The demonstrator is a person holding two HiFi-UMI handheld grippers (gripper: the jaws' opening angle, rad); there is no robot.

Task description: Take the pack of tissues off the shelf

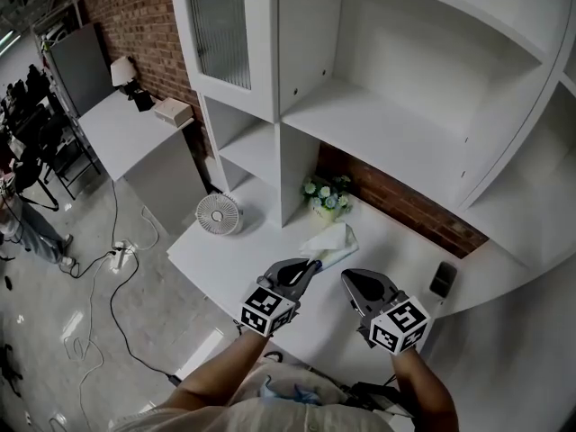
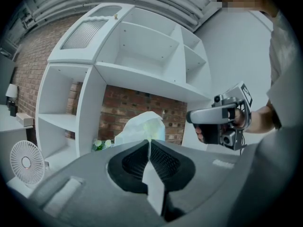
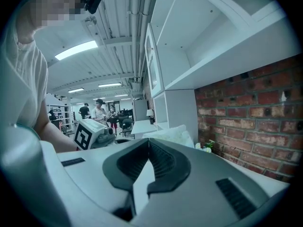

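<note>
White shelving (image 1: pixel 387 106) is seen against a brick wall (image 1: pixel 409 207), with a white counter (image 1: pixel 225 261) below it. The pack of tissues (image 1: pixel 333 244) is already out of the shelves. It is pinched by one edge at the tips of the left gripper (image 1: pixel 313 263) and is held low over the counter, just beside a small pot of flowers (image 1: pixel 327 196). The right gripper (image 1: pixel 346 277) is pressed together on nothing, near the left one. The removal seems almost done. Next, the pack probably has to be laid on the counter before the jaws are spread.
</note>
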